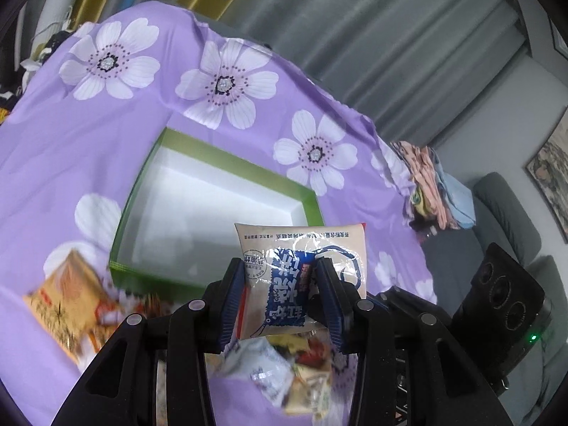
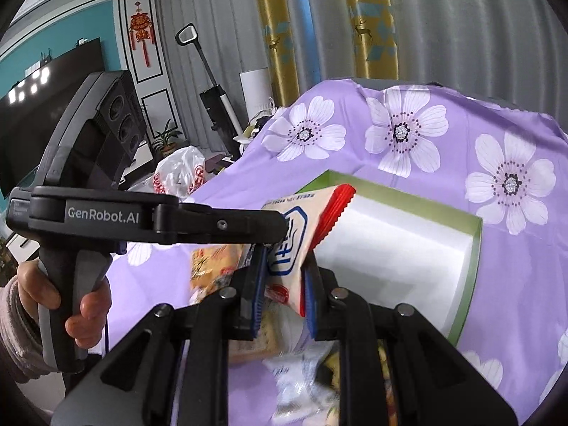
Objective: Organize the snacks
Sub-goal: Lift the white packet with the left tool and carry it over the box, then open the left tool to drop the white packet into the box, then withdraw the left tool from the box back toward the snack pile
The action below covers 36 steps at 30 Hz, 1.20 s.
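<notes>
A cream snack packet (image 1: 301, 248) with blue print and red serrated ends hangs in the air over the near edge of a green-rimmed white box (image 1: 227, 163). My left gripper (image 1: 280, 266) is shut on its lower half. In the right wrist view the same packet (image 2: 301, 227) sits between the blue pads of my right gripper (image 2: 284, 269), which is shut on it. The left gripper (image 2: 280, 229) reaches it from the left. The box (image 2: 475, 248) looks empty. Below lies a blurred pile of loose snacks (image 1: 284, 372), also visible as the pile of snacks (image 2: 301, 372).
A purple floral cloth (image 1: 106, 149) covers the table. An orange packet (image 1: 67, 294) lies left of the box. Folded cloths (image 1: 433, 191) sit at the table's right edge. A person's hand (image 2: 85, 305) holds the left tool. A plastic bag (image 2: 181, 174) and speakers stand beyond the table.
</notes>
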{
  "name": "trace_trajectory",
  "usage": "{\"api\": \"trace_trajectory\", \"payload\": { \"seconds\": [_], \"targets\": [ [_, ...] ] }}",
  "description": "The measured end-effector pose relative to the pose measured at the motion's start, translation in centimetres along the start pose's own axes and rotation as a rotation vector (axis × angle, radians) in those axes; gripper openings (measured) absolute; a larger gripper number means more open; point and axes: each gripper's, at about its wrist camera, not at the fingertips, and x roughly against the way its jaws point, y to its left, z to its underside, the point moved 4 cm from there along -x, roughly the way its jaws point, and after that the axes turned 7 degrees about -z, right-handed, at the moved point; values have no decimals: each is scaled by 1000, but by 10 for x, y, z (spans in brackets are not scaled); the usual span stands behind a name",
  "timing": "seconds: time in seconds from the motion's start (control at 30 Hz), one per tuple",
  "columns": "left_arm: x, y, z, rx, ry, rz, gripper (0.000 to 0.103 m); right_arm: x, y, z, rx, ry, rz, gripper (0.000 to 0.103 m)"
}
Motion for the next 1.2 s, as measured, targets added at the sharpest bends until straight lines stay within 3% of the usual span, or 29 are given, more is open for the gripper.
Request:
{"api": "trace_trajectory", "payload": {
  "seconds": [0.47, 0.53, 0.6, 0.67, 0.73, 0.93, 1.2],
  "targets": [
    [-75, 26, -27, 38, 93, -39, 42, -59, -45, -1, -53, 110, 54, 19],
    [-83, 25, -27, 24, 101, -65, 42, -67, -50, 1, -43, 136, 105, 20],
    [-87, 26, -29, 25, 104, -86, 42, -70, -56, 2, -47, 154, 168, 30],
    [-86, 30, -31, 44, 108, -96, 55, -63, -62, 1, -64, 139, 199, 46],
    [-81, 33, -33, 56, 99, -101, 88, -52, -67, 0, -74, 113, 212, 57],
    [-51, 41, -34, 61, 54, -148, 92, -5, -80, 5, -135, 54, 246, 68],
    [-12, 31, -4, -11, 37, -227, 94, 52, -71, 34, -196, 13, 265, 75]
  ]
}}
